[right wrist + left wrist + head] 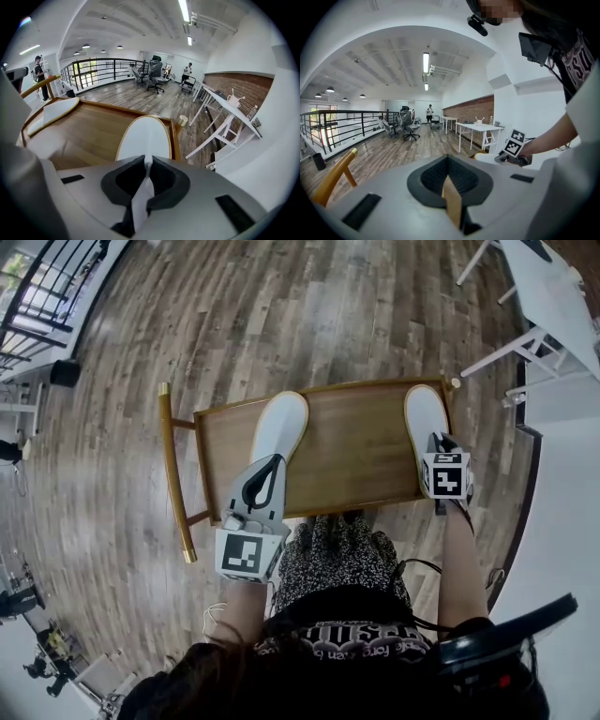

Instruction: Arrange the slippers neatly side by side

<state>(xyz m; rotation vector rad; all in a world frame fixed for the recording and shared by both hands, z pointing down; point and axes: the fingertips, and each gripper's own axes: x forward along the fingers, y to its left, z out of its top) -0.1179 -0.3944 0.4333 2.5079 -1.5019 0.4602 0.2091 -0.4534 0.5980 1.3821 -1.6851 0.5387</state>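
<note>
Two white slippers on a wooden tabletop, each pinched at the heel by tongs.

In the head view we see the left slipper (284, 423) lying near the left edge of the tabletop (356, 442), with the left tongs (271, 463) on its heel. The right slipper (424, 409) lies along the right edge, well apart, with the right tongs (438, 439) on its heel. In the left gripper view the jaws are pressed onto a thin tan edge of that slipper. In the right gripper view the jaws pinch the white heel, and the toe points toward the far right corner.
</note>
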